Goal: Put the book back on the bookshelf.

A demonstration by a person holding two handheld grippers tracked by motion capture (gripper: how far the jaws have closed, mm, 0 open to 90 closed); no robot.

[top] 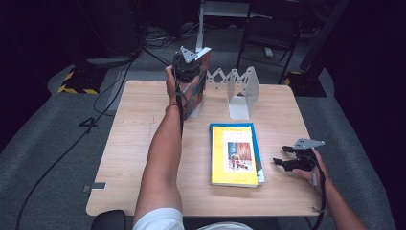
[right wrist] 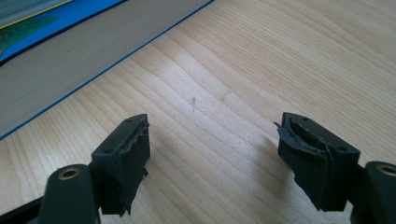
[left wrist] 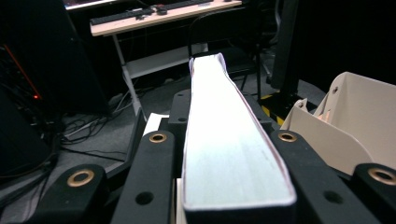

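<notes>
Clamping the upright book [top: 197, 84] at the far side of the worktop [top: 139, 158], the left hand-held gripper [top: 186, 67] keeps it vertical — suited to the white bookend [top: 242, 91] just right. The right hand-held gripper [right wrist: 212, 154] rests with jaws apart near the flat yellow book [top: 234, 155] — apparently ready to take it.

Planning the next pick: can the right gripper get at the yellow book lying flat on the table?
Probably yes. The right gripper rests open beside the yellow book, with only bare table between them; the left gripper holds another book farther back.
</notes>
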